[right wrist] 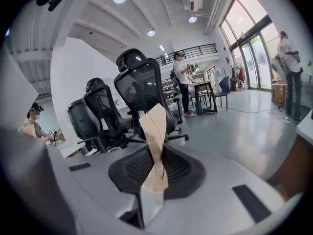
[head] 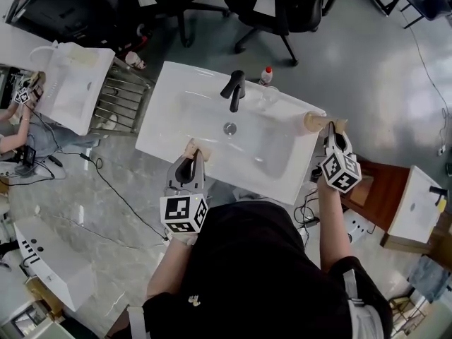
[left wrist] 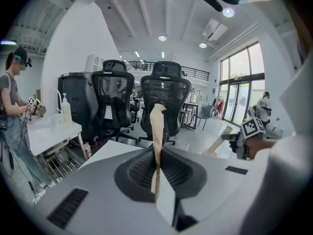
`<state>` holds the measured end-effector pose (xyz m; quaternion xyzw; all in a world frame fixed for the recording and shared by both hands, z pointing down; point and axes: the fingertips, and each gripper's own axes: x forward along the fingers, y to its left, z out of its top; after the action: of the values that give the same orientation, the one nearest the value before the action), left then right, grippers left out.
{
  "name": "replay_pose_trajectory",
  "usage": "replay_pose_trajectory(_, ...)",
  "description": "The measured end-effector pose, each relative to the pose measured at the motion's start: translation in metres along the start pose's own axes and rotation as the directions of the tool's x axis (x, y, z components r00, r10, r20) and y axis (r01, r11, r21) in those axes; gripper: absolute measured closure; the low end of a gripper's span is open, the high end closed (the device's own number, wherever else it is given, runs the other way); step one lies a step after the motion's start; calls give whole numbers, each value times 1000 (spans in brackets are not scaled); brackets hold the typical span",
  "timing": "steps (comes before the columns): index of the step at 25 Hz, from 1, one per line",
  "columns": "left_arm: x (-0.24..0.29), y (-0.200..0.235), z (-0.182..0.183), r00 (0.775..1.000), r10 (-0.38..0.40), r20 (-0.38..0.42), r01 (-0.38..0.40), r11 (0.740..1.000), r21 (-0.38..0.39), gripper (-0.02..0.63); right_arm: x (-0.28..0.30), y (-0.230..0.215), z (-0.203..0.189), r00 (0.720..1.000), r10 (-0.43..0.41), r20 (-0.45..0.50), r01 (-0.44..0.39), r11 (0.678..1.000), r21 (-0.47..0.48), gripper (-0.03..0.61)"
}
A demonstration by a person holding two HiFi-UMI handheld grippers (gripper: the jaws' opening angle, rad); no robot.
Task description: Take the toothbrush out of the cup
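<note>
My left gripper [head: 191, 155] is at the near rim of the white sink [head: 212, 76], shut on a long tan paper-wrapped toothbrush [left wrist: 157, 131] that stands upright between its jaws. Over the sink's right corner, my right gripper [head: 330, 130] is shut on a second tan paper packet [right wrist: 155, 131], which is twisted and has a serrated top. In the left gripper view that packet [left wrist: 218, 142] slants down from the right gripper [left wrist: 235, 138] towards a tan round thing [head: 311, 122] on the corner. It looks like a cup, but I cannot tell for sure.
A black faucet [head: 234, 90] stands at the back of the basin, with a small red-capped bottle [head: 265, 75] beside it. Black office chairs [head: 282, 6] are behind the sink. Another sink [head: 74, 83] and a person [head: 18, 119] are at left, a wooden stool [head: 385, 189] at right.
</note>
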<state>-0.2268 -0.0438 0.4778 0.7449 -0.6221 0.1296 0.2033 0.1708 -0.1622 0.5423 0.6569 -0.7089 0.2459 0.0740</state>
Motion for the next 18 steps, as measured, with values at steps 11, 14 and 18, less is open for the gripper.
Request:
replay_pose_trajectory(11,19,-17,18,993,-106,59,106,994,6,575,-55,29,59,992,42,120,-41,999,-12,514)
replay_pose_trajectory(14,26,-25,22,987,-146,67,146,989,12,575,-72,38,65,989,49,142,-47,999,-16,514)
replay_pose_trajectory(18,37,-39,23,977,-203,63,202,979,24,575,-94,46,63,987,48,154,-46,999,-13,514)
